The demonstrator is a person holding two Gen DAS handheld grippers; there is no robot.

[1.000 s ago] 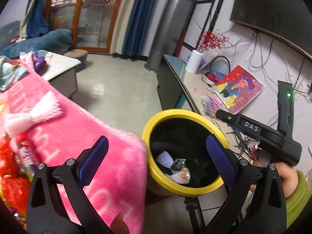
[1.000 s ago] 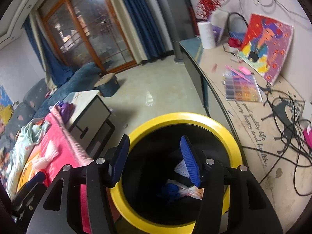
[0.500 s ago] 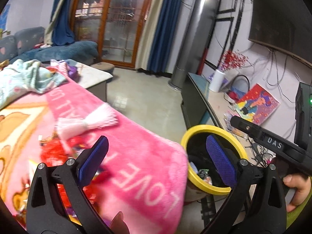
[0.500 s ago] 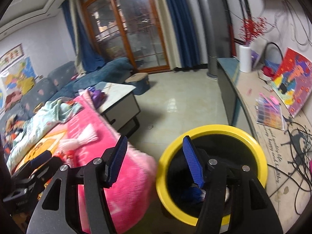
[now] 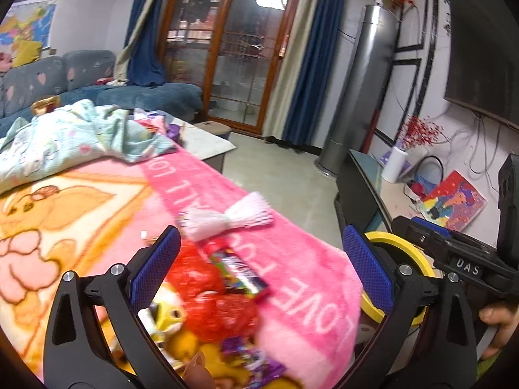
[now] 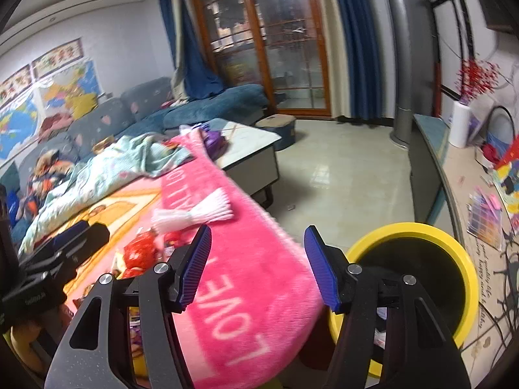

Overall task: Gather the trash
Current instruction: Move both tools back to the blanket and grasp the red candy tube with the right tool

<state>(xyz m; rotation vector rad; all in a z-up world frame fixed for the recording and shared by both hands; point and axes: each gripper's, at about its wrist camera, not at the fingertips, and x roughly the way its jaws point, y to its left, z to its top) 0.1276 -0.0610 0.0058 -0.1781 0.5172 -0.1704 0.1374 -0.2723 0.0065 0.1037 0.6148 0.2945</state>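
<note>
With both sets of fingers wide and empty, I judged the crinkled red plastic wrapper [image 5: 207,295] between my left fingers [image 5: 259,267] came next.

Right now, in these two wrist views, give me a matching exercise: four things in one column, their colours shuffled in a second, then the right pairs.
Things:
1. bin rim
2. blanket
3. curtain
4. paper roll

Colours:
A. white
B. pink
C. yellow
D. blue

Pairs: 1-C, 2-B, 3-D, 4-A
</note>
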